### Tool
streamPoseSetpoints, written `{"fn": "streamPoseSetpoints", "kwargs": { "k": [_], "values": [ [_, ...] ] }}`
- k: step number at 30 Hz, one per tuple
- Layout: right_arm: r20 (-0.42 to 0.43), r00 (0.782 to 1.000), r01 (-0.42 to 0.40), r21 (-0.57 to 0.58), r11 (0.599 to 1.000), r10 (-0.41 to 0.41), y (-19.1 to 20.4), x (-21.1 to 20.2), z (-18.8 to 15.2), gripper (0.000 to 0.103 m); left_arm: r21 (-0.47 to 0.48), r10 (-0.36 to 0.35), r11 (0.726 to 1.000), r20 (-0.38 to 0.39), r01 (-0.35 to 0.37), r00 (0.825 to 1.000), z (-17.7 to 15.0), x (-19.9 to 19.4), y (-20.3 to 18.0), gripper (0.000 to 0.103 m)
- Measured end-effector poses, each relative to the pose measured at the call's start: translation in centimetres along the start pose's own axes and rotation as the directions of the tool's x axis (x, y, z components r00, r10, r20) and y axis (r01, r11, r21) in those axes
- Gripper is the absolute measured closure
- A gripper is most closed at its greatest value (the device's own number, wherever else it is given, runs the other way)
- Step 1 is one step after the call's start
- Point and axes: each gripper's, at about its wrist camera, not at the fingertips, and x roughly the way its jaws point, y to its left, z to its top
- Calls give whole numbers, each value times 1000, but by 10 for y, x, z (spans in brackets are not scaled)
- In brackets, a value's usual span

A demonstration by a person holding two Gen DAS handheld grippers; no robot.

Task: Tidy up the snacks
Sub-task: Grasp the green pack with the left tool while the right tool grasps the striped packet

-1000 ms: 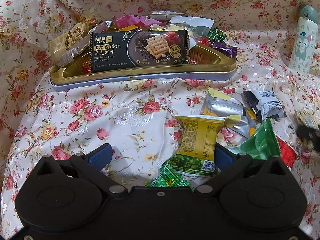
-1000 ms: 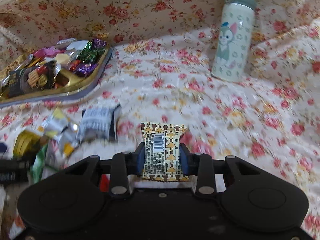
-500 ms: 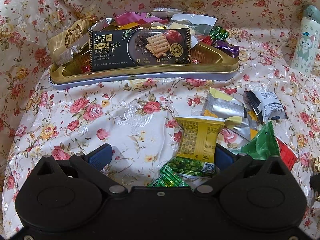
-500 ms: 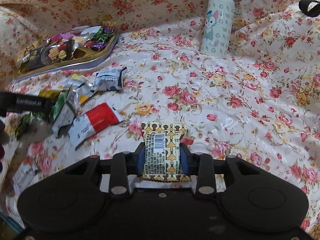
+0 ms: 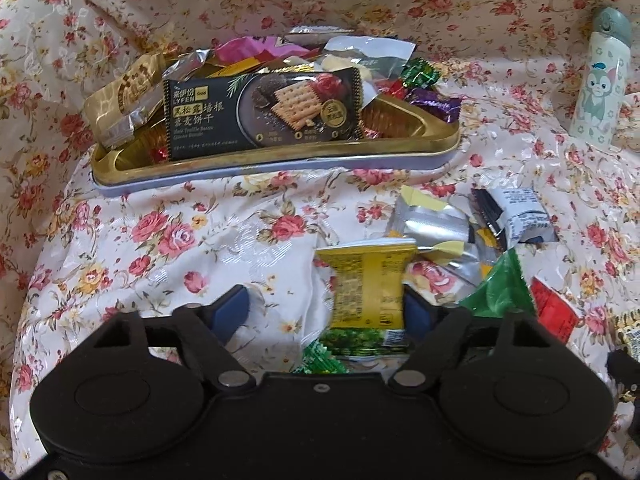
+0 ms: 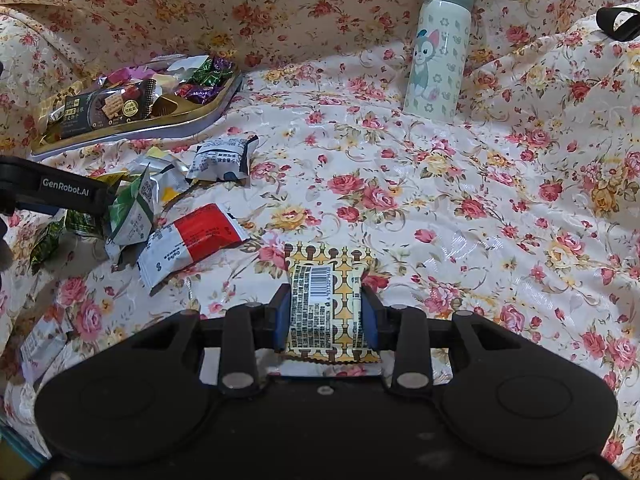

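The right gripper (image 6: pixel 325 308), clamped on a patterned snack packet (image 6: pixel 329 300) at lower centre, has swung back to bring the gold tray (image 6: pixel 192 118) into the upper left, presumably its destination. The left gripper (image 5: pixel 320 312) stays wide open around a yellow packet (image 5: pixel 368 284) in the loose pile. The tray holds a black cracker pack (image 5: pixel 262 114), candies and foil wrappers.

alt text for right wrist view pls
The right claw is shut on a yellow patterned snack packet above a floral cloth. Loose snacks lie to the left, near a gold tray of sweets; a cat-print bottle stands behind.
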Motion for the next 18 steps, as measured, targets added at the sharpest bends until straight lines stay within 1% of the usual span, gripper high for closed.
{"fn": "streamPoseSetpoints", "kwargs": {
  "k": [5, 7, 9, 11, 18],
  "values": [
    [-1, 1000, -3, 5, 1000, 3, 0, 0, 0, 65, 9, -16, 1000, 1, 16, 1000, 1, -2, -4, 41],
    [0, 1000, -3, 5, 1000, 3, 0, 0, 0, 65, 6, -16, 1000, 3, 16, 1000, 1, -2, -6, 43],
    [-1, 1000, -4, 6, 1000, 4, 0, 0, 0, 65, -2, -20, 1000, 6, 20, 1000, 2, -2, -7, 49],
    [-1, 1000, -5, 8, 1000, 5, 0, 0, 0, 65, -7, -33, 999, 7, 33, 999, 3, -3, -7, 53],
    [0, 1000, -8, 11, 1000, 8, -1, 0, 0, 65, -32, -50, 998, -6, 50, 999, 8, -2, -1, 58]
  ]
}}
